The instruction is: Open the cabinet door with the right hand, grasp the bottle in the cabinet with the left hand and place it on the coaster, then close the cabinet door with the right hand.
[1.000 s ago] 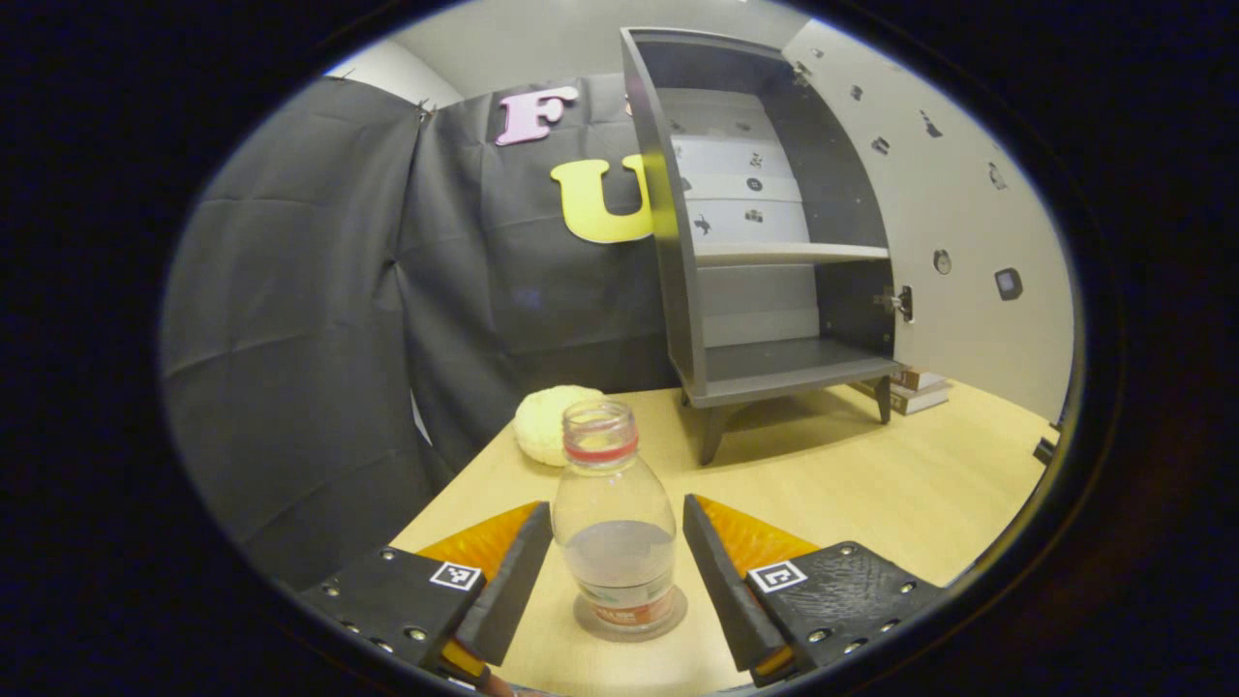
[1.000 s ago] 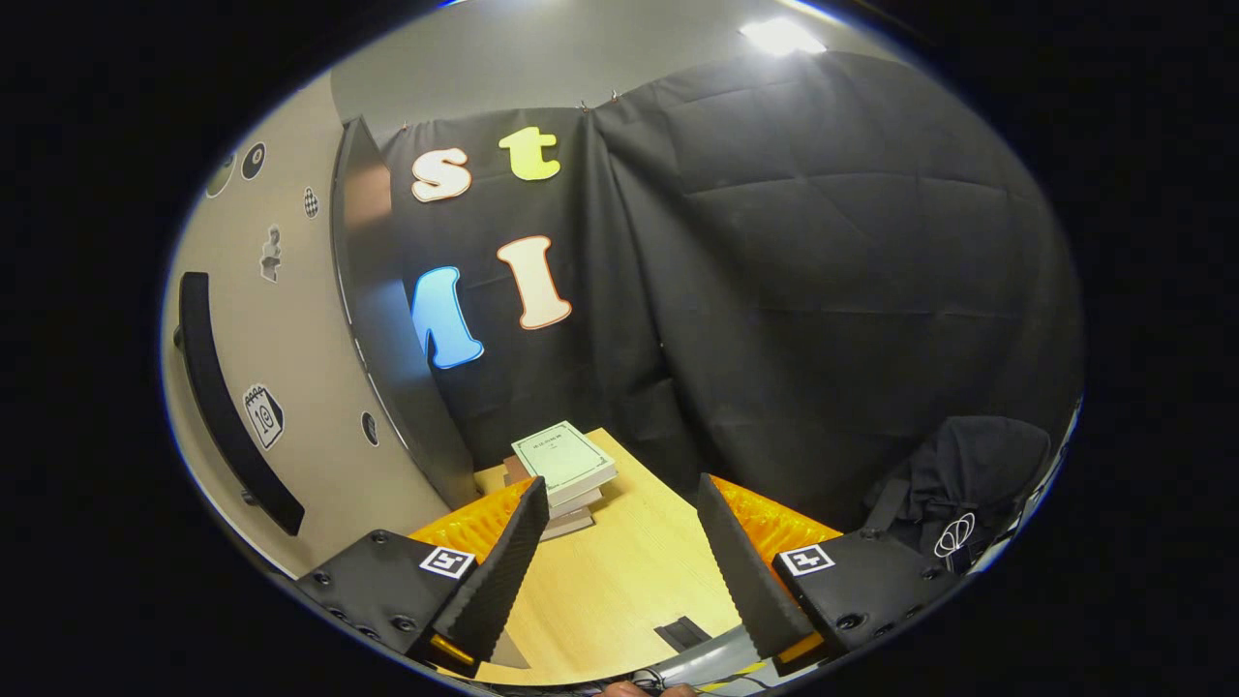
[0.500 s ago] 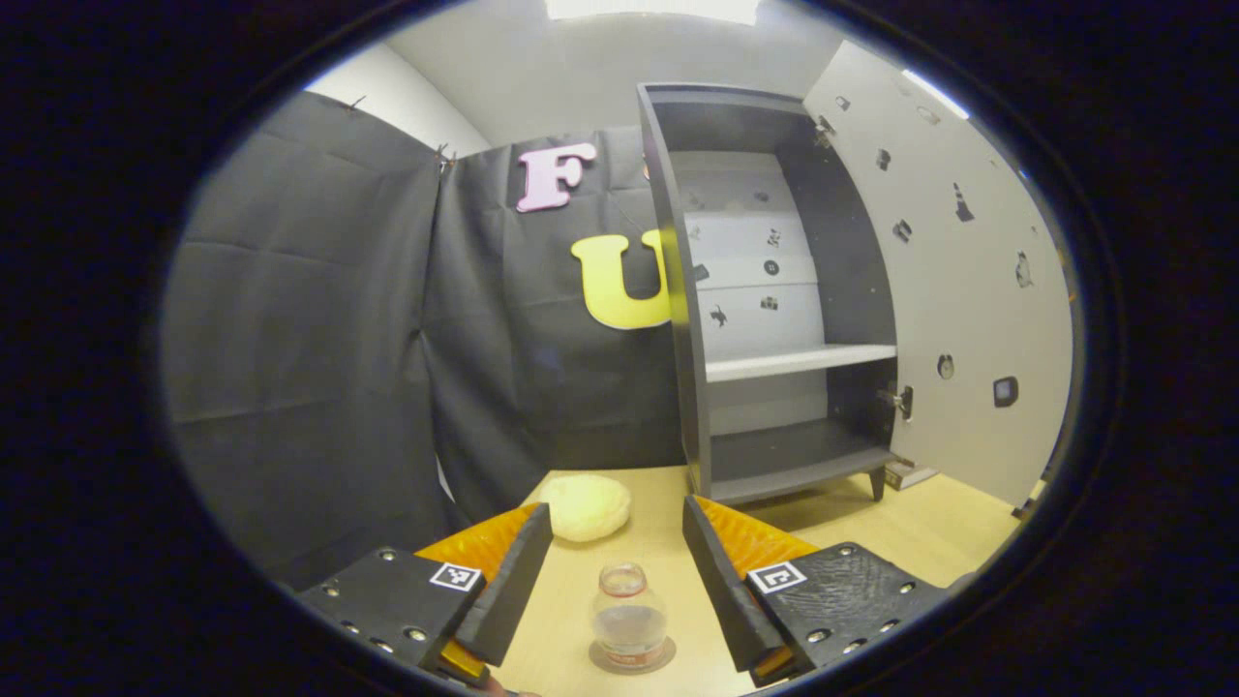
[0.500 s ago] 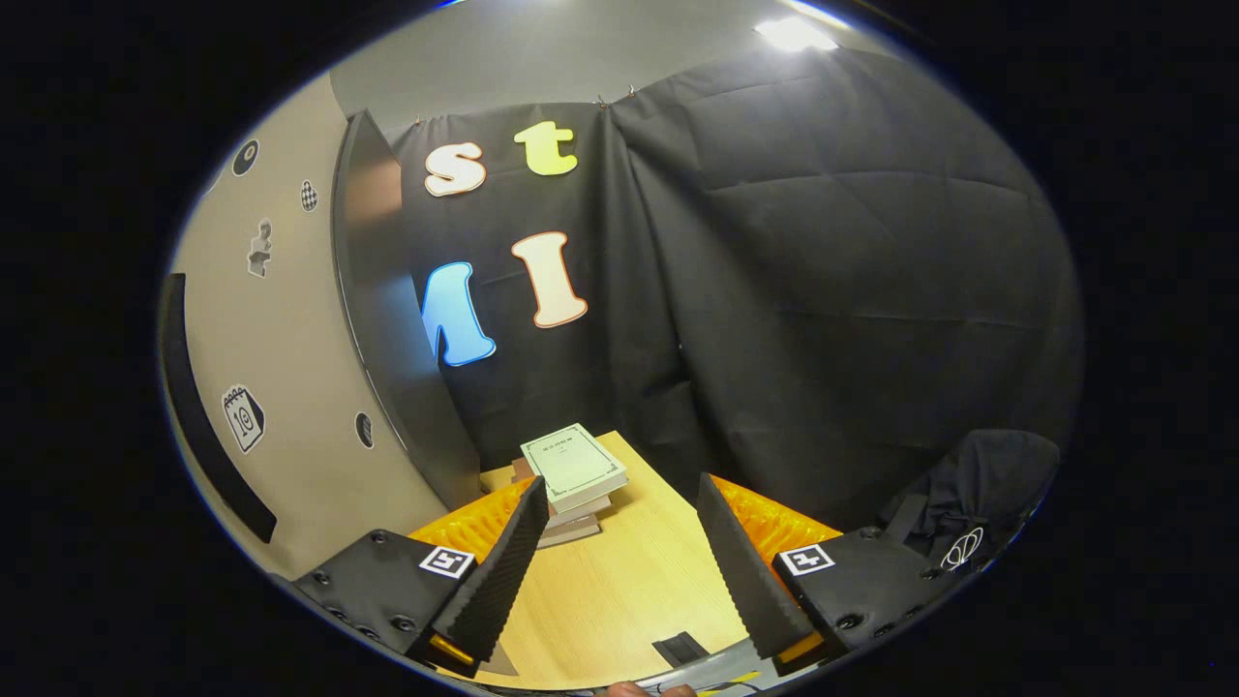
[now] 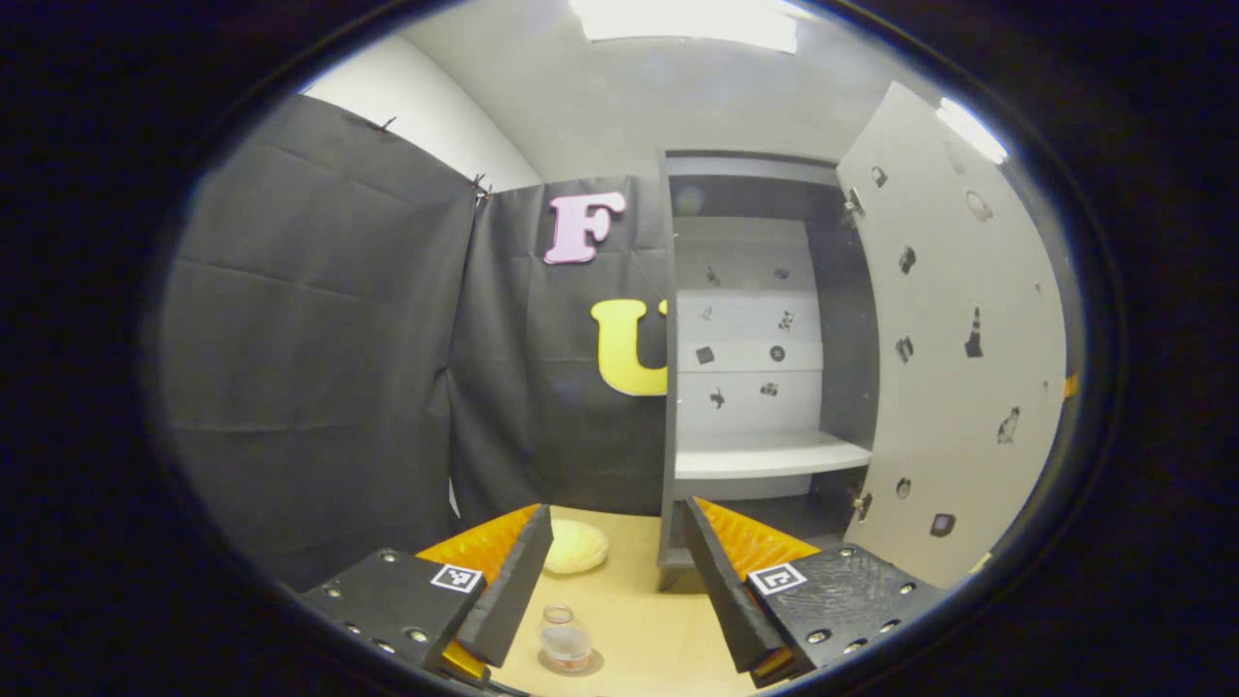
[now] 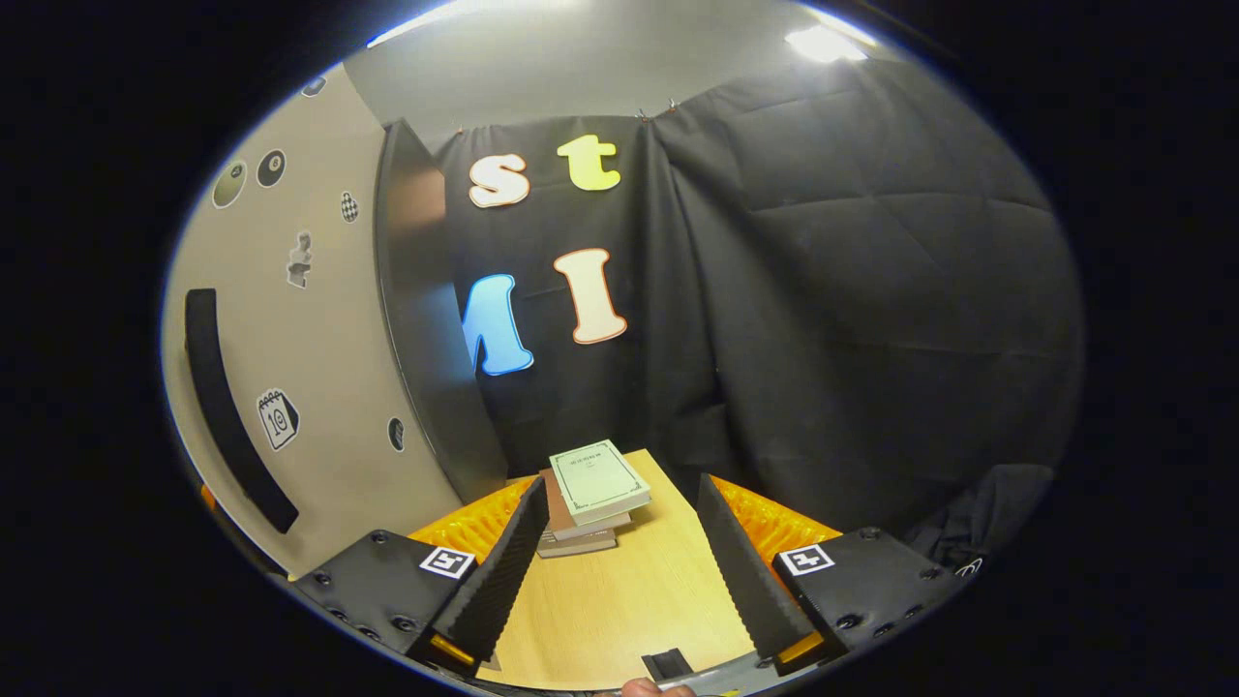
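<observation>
In the left gripper view a small clear bottle [image 5: 565, 642] stands upright on a round coaster [image 5: 587, 664] on the wooden table, far below and between the fingers of my left gripper [image 5: 616, 581], which is open and holds nothing. Behind it the grey cabinet [image 5: 750, 455] stands with its pale door [image 5: 953, 368] swung open to the right. In the right gripper view my right gripper [image 6: 619, 566] is open and empty. The outside of the cabinet door [image 6: 290, 387], with its long dark handle [image 6: 227, 411], is to its left.
A pale yellow round sponge-like object [image 5: 575, 546] lies on the table left of the cabinet. A stack of books [image 6: 590, 494] sits on the table beyond my right gripper. A person's fingertip [image 6: 644, 688] shows at the bottom edge.
My left gripper has risen and pulled back from the bottle, which now looks small and far below. The right gripper has shifted slightly, with the door and books drifting a little right.
</observation>
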### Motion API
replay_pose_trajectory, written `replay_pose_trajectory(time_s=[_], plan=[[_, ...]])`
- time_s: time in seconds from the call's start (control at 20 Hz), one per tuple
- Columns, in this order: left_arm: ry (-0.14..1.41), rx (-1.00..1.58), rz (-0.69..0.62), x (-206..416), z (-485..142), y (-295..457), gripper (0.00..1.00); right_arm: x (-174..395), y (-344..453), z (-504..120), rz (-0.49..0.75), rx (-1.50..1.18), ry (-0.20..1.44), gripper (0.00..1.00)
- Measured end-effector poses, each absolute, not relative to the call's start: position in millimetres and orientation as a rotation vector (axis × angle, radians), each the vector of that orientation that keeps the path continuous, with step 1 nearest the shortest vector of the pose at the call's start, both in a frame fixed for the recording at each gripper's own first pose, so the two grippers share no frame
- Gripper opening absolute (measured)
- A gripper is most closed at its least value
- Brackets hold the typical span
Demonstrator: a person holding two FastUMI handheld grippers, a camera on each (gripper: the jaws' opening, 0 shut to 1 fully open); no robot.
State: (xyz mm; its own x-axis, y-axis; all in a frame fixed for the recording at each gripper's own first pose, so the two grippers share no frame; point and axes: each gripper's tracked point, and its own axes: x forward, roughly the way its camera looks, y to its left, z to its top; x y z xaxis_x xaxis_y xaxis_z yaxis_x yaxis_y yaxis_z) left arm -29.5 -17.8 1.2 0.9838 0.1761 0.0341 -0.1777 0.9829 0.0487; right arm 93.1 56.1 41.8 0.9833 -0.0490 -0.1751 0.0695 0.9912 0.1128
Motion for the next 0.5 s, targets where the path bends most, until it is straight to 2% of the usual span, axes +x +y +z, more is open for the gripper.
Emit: replay_pose_trajectory(time_s=[0.35, 0.4, 0.5], plan=[[0.023, 0.047, 0.162, -63, 23, -78, 0.84, 89, 94, 55, 0.144, 0.143, 0.139, 0.98], [0.034, 0.04, 0.148, -65, 21, -86, 0.83, 89, 96, 56, 0.157, 0.141, 0.136, 0.93], [0.052, 0.026, 0.11, -68, 16, -103, 0.82, 89, 106, 59, 0.195, 0.139, 0.132, 0.93]])
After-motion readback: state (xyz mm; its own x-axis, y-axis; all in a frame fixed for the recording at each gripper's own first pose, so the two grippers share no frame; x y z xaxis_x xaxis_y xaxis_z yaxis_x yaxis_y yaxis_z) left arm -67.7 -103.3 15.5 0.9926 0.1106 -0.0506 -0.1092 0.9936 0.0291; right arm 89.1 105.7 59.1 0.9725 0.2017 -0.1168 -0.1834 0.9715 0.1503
